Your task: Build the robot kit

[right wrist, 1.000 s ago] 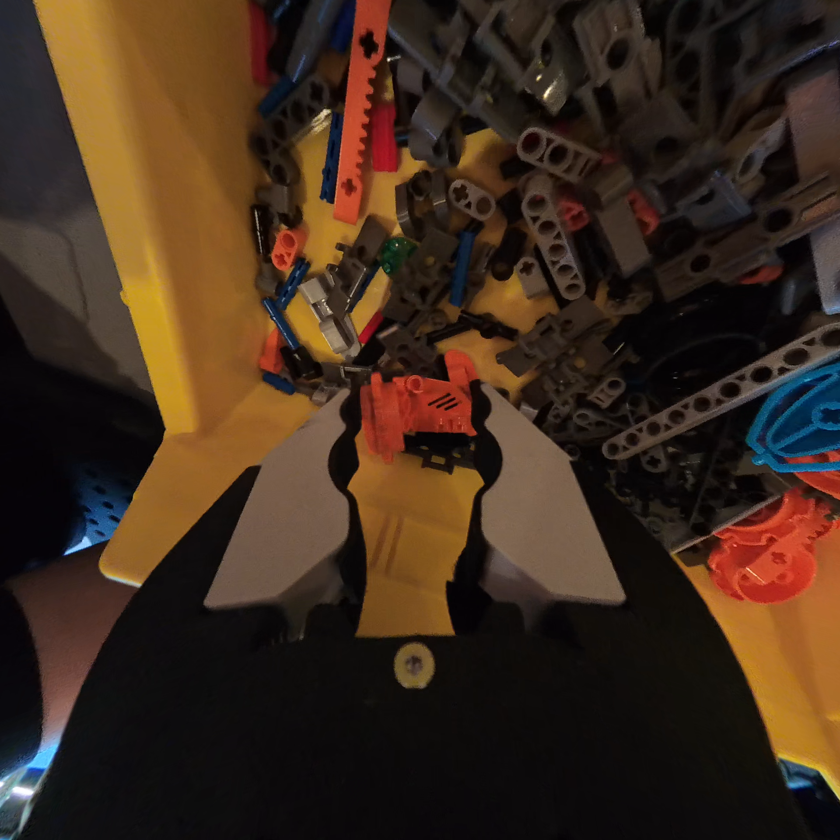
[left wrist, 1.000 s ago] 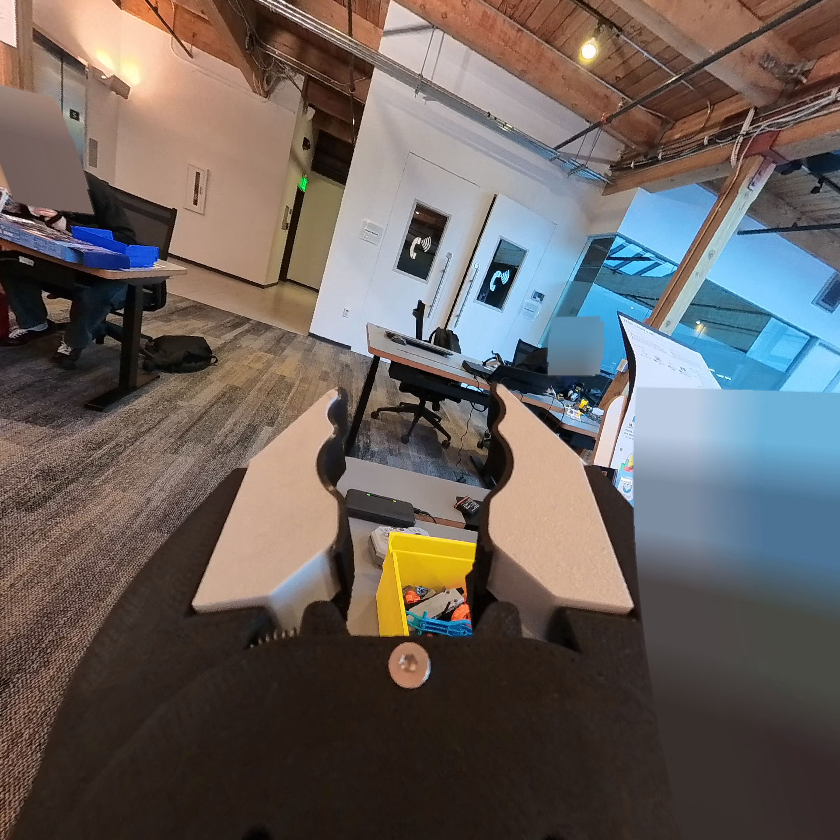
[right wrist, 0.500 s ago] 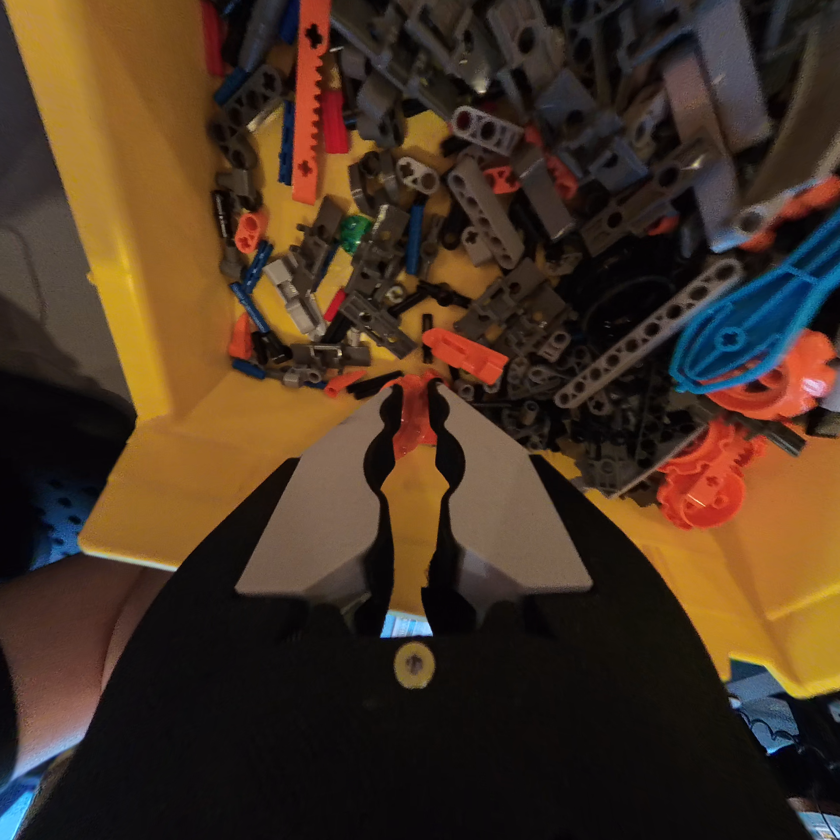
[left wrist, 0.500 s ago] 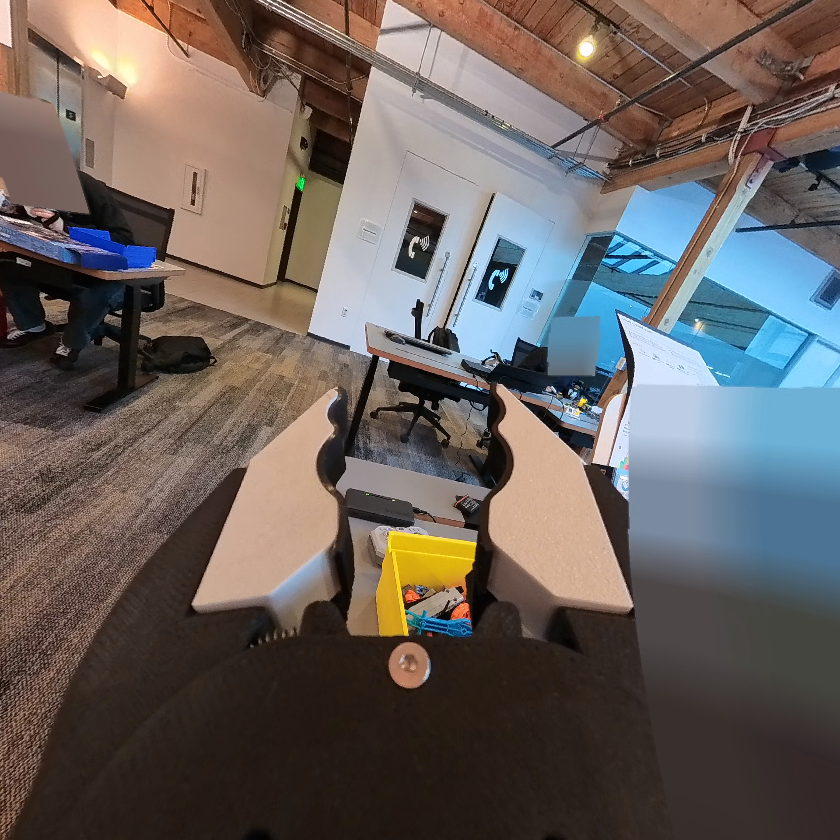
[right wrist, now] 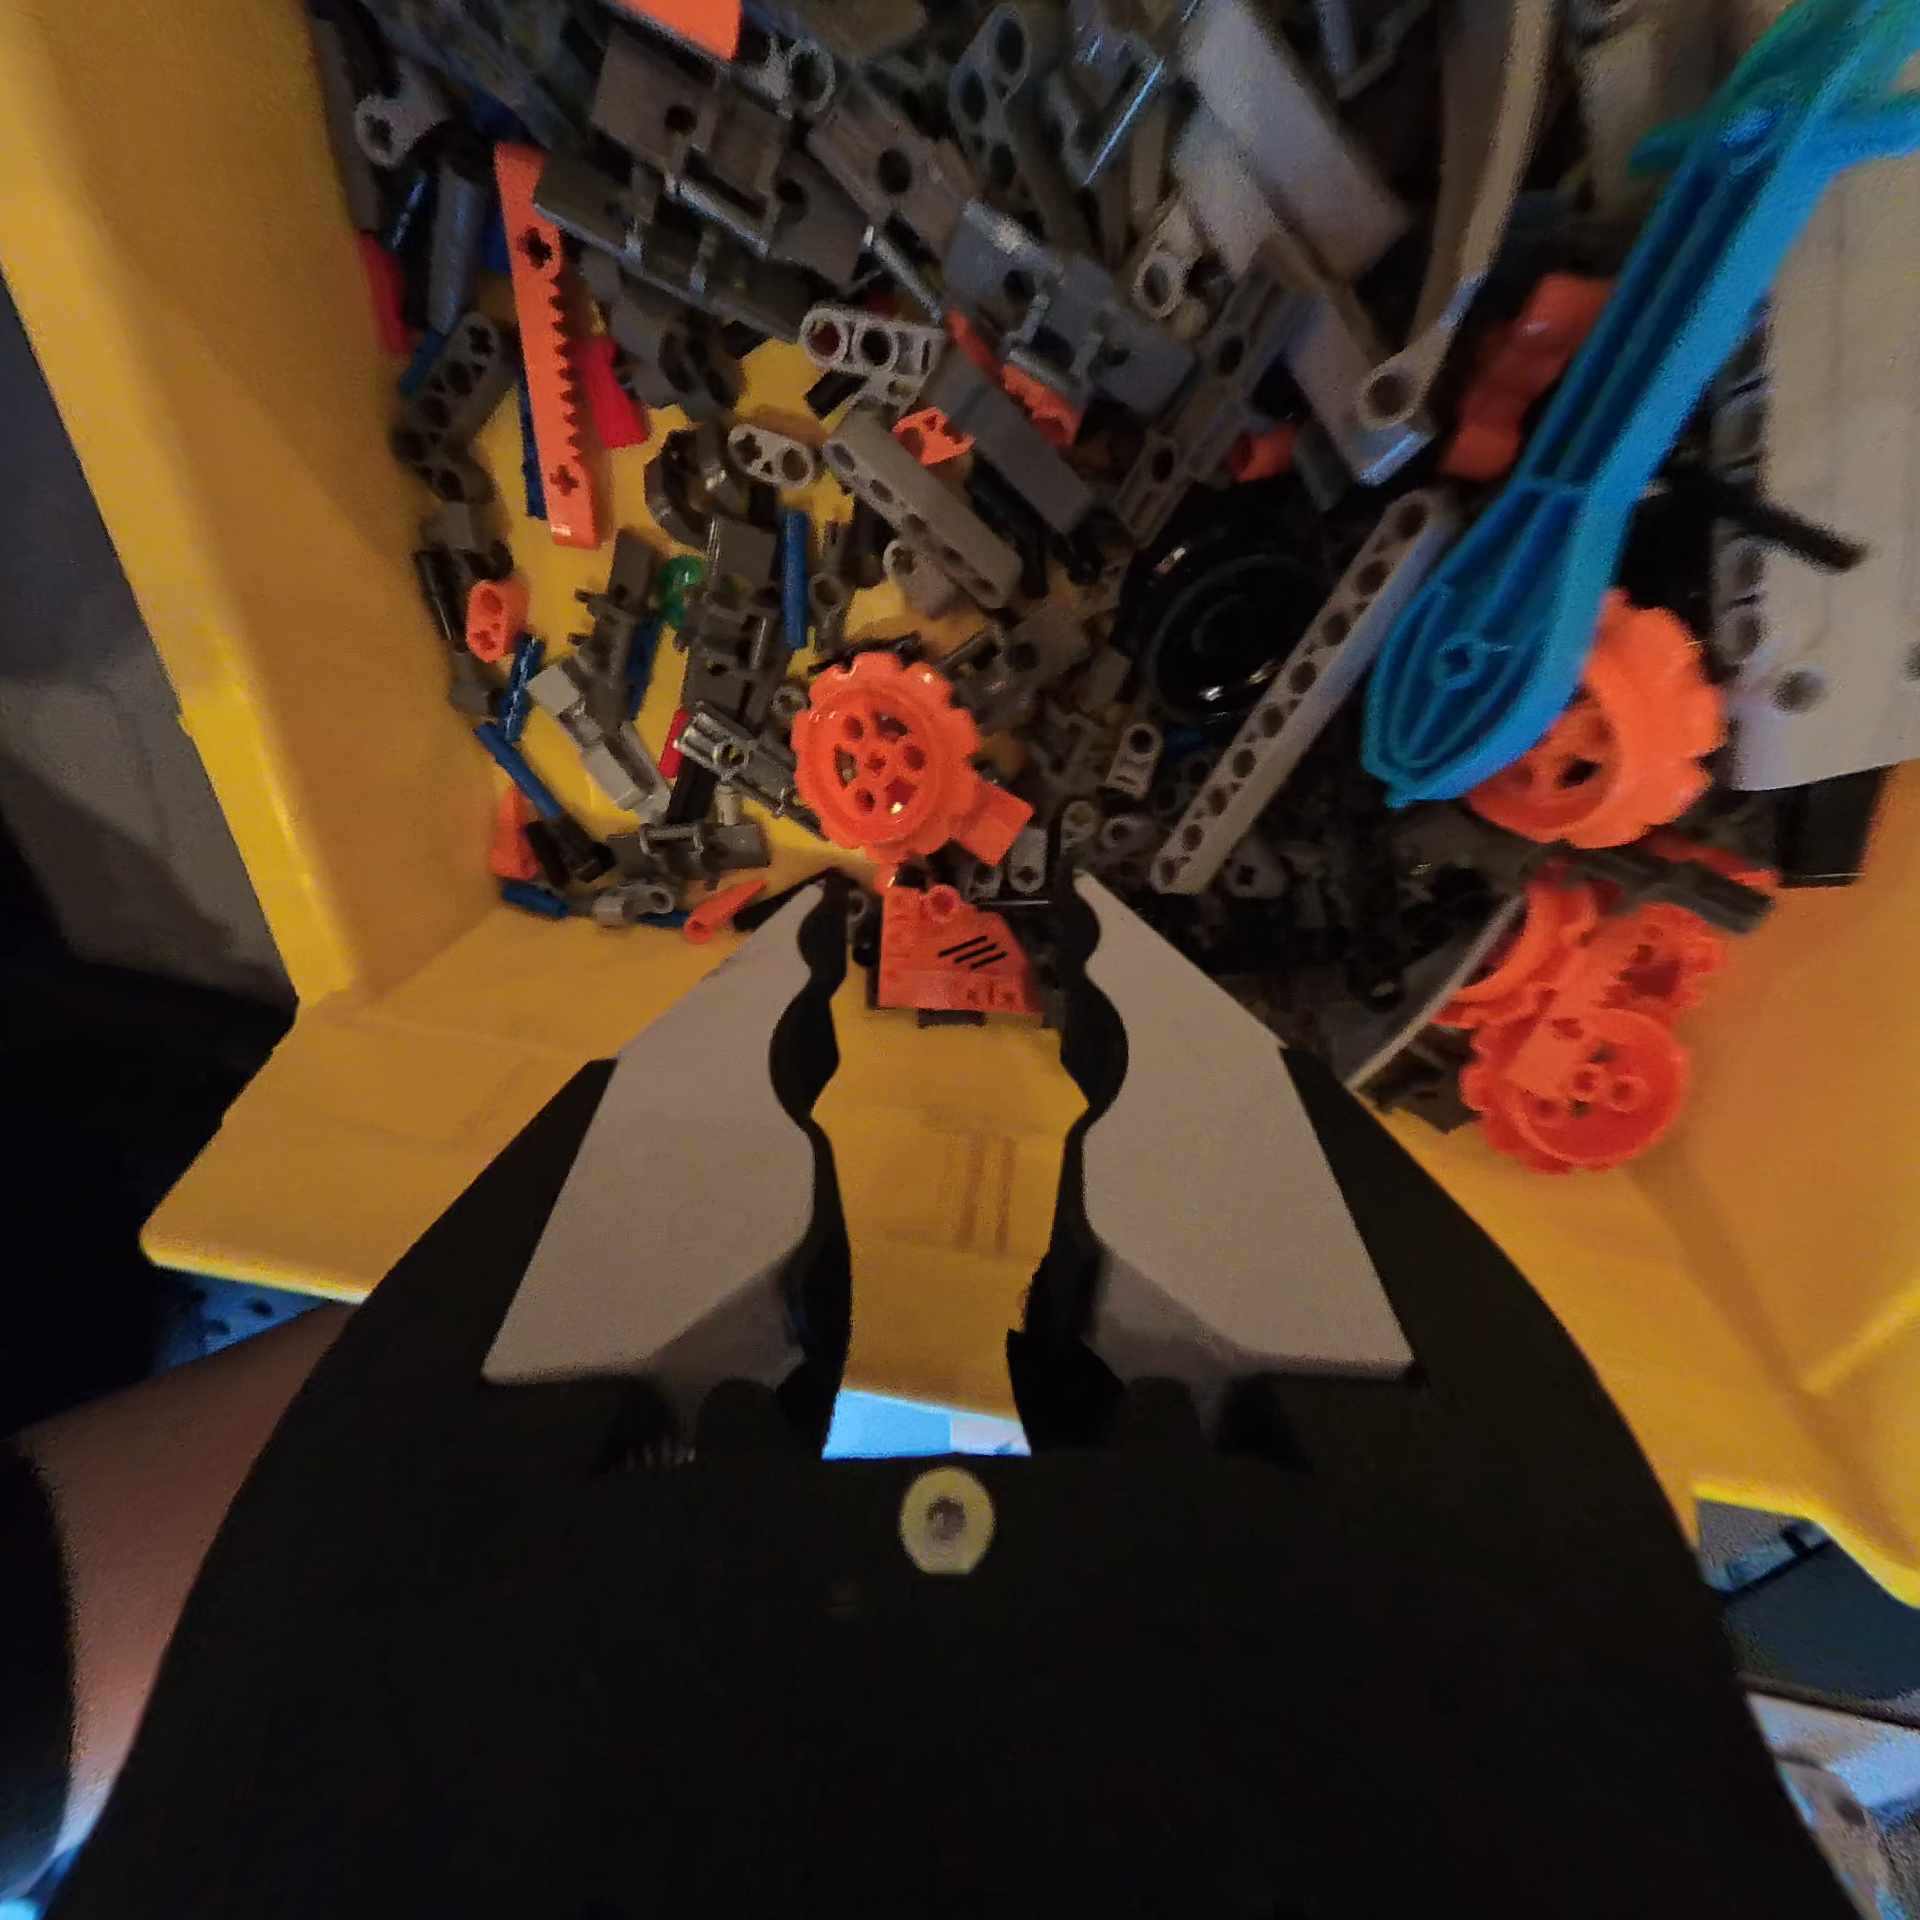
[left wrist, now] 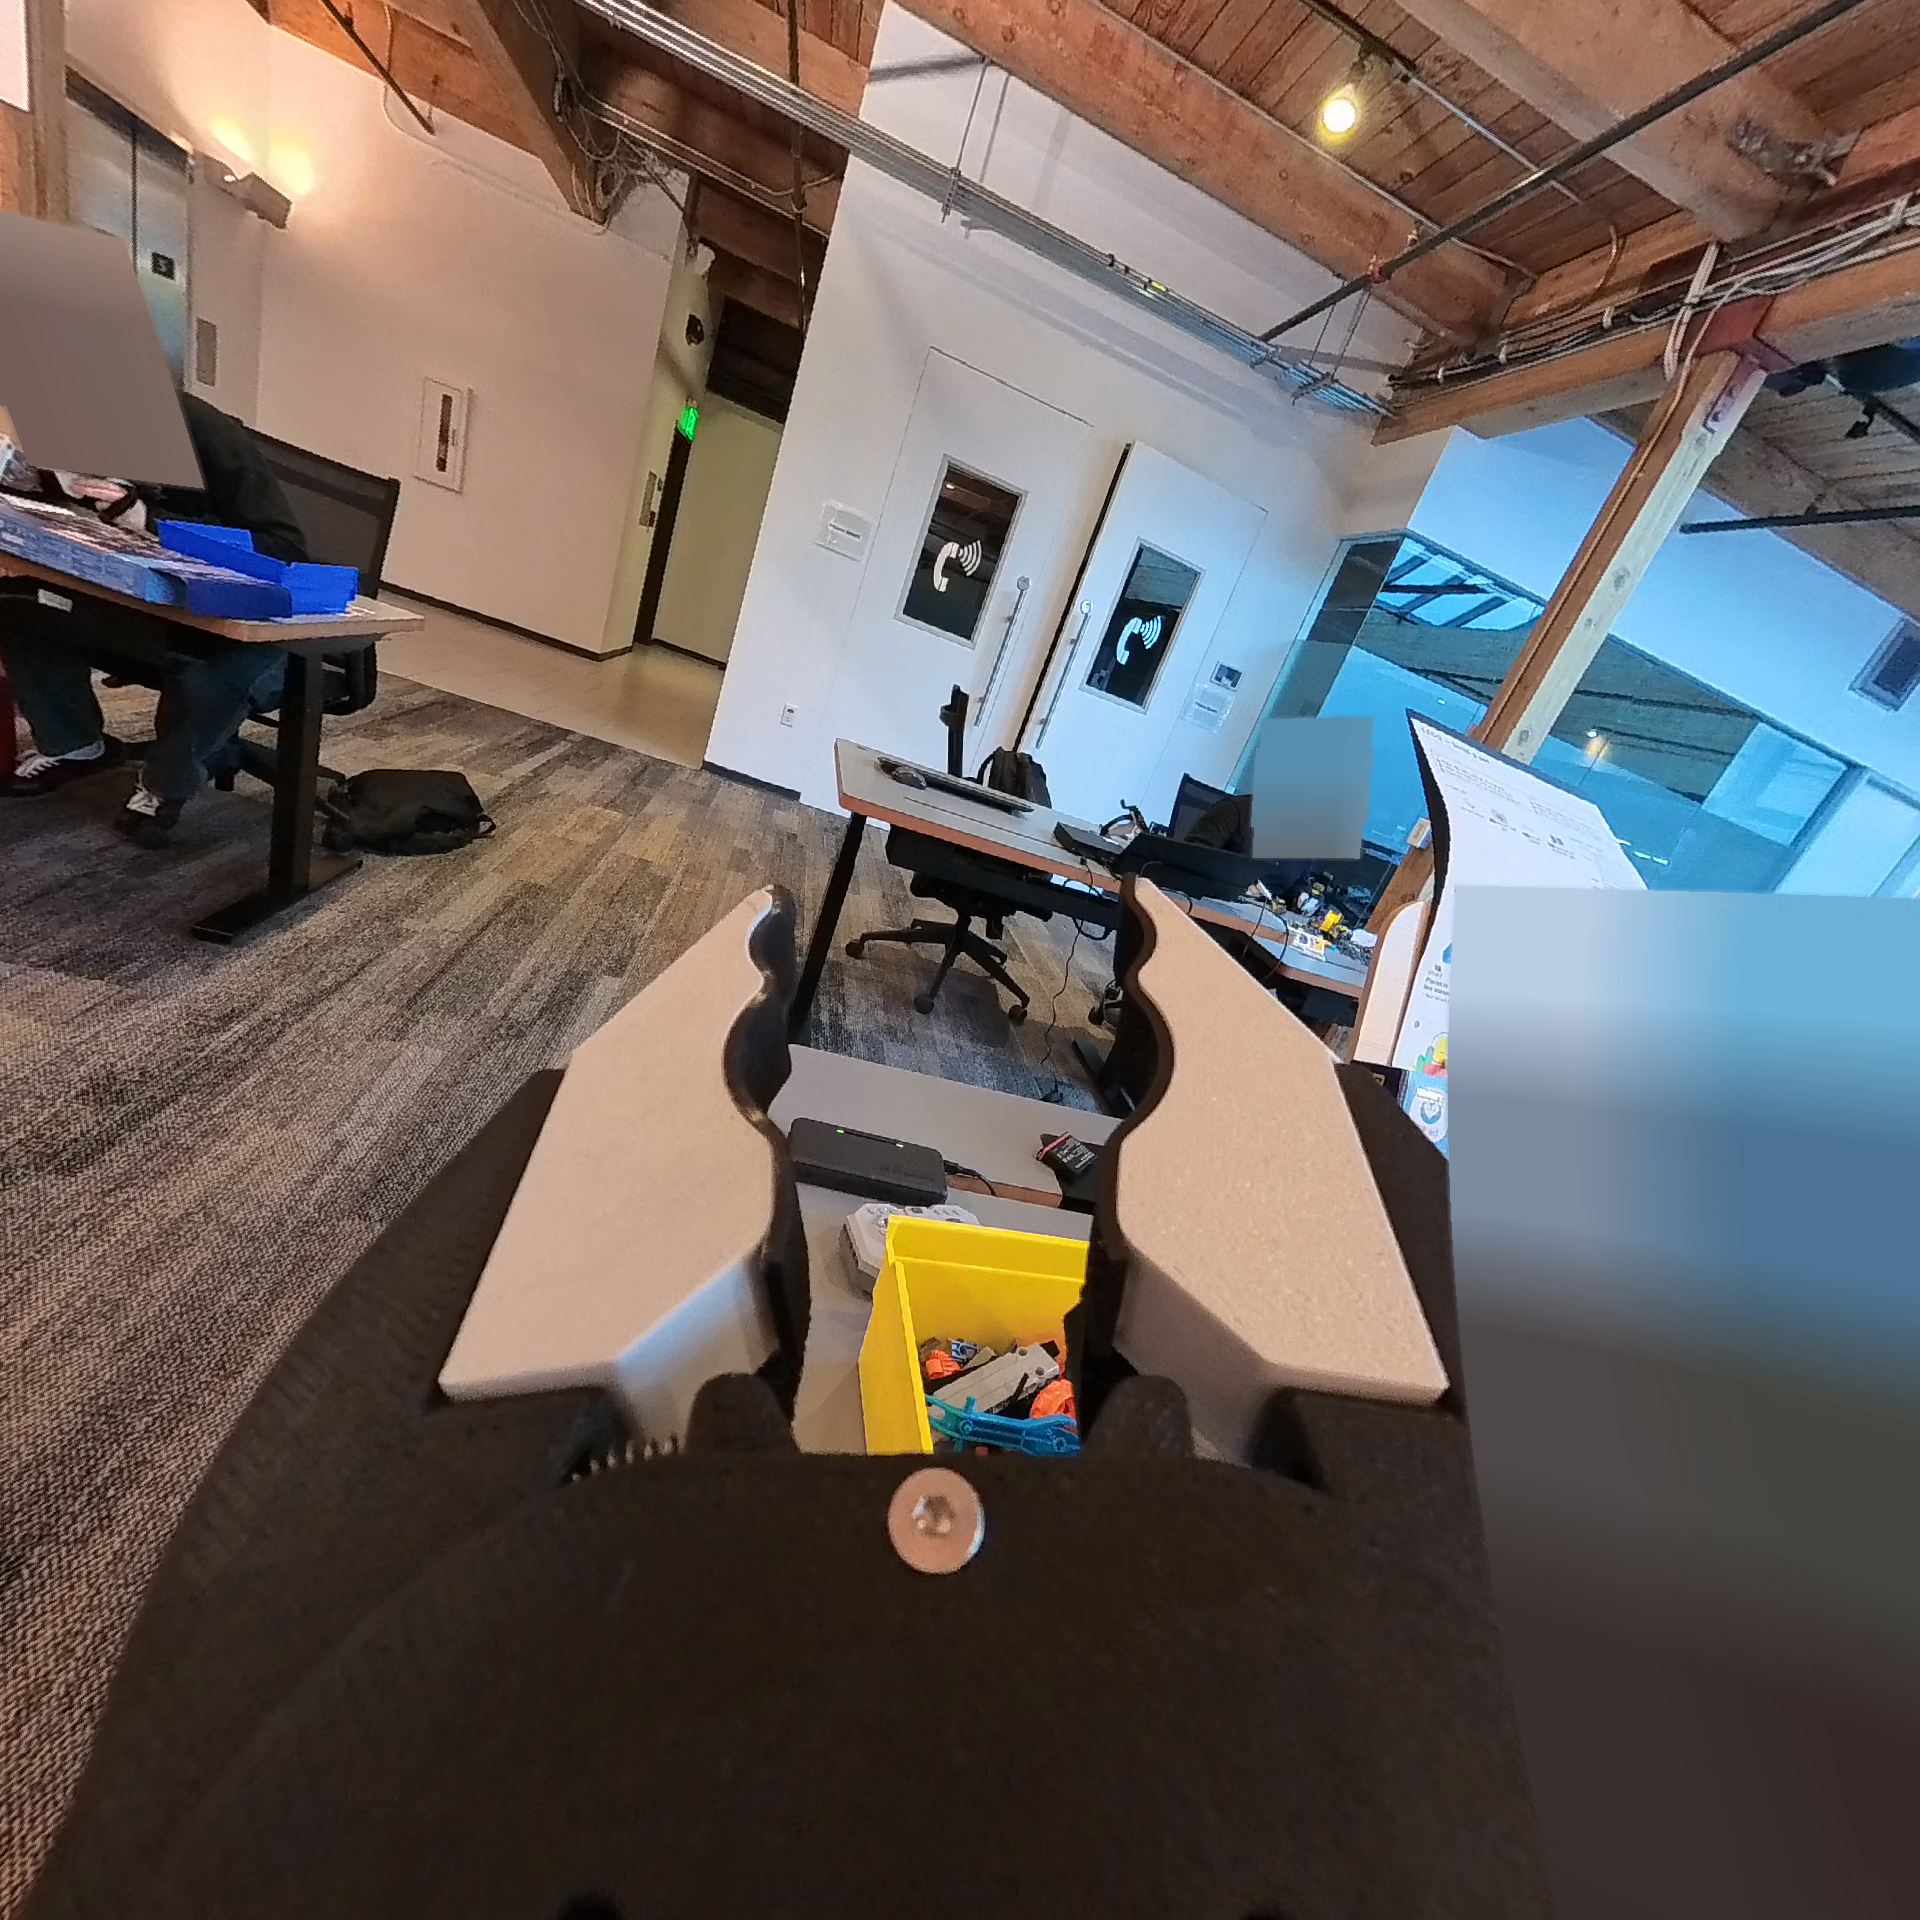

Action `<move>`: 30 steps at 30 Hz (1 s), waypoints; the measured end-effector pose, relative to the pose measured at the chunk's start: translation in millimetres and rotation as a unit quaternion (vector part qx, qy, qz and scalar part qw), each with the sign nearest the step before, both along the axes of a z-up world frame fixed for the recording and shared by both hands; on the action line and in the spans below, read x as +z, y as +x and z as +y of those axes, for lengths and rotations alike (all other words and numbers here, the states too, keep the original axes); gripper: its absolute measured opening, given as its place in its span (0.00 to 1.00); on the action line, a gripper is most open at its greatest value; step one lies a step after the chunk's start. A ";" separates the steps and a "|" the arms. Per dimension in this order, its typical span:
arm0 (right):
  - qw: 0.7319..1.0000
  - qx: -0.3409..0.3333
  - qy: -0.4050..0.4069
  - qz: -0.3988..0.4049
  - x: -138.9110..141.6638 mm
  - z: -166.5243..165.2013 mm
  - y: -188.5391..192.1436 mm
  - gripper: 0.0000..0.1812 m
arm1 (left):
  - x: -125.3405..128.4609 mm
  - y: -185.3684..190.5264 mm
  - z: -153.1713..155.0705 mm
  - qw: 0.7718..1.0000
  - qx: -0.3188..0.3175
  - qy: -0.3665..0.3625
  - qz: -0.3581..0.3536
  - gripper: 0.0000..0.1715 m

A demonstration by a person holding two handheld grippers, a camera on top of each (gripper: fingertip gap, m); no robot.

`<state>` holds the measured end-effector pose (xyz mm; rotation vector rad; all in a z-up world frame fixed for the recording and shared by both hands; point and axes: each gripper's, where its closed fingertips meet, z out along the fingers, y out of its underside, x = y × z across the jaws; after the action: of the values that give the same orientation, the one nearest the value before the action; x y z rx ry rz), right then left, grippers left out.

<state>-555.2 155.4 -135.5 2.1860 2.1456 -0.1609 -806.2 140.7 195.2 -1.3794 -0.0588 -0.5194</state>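
The right gripper (right wrist: 948,902) reaches into the yellow bin (right wrist: 218,436), its fingers parted around an orange panel piece (right wrist: 951,954) without touching it, just near of an orange gear wheel (right wrist: 883,764). The left gripper (left wrist: 954,920) hangs spread and empty above the bench (left wrist: 914,1107).

Left claw (left wrist: 951,914): a matte black, grainy body is seen, with two pale grey wedge fingers (left wrist: 644,1174) edged in wavy black pads.
Right claw (right wrist: 945,899): the same black body and grey fingers (right wrist: 1205,1132) are shown.
Fastening: one silver screw (left wrist: 935,1519) is set centrally.
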 end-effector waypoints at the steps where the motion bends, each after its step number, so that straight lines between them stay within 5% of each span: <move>1: 1.000 0.005 -0.002 -0.013 -4.0 -1.7 3.2 0.22 | -0.2 0.1 0.2 1.000 -0.001 0.000 0.000 0.34; 9: 0.997 0.055 0.016 -0.049 -23.9 -2.7 -2.1 0.21 | -0.2 -0.3 -0.4 1.000 -0.001 0.000 -0.001 0.34; 14: 0.996 0.085 0.005 -0.028 -28.6 -13.4 -22.5 0.10 | 0.0 0.2 -0.5 1.000 -0.002 0.000 0.000 0.34; 25: 0.981 0.176 -0.049 0.070 -14.6 -59.5 -64.0 0.05 | 0.3 -0.4 -0.5 1.000 -0.002 0.001 -0.002 0.34; 30: 0.988 0.143 -0.020 0.063 -4.7 -43.4 -52.0 0.17 | 0.1 -0.7 -0.6 1.000 -0.003 0.001 -0.002 0.34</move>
<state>-607.2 111.9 -140.2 1.8662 2.4700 -0.3293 -806.9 140.1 195.3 -1.3775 -0.0587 -0.5274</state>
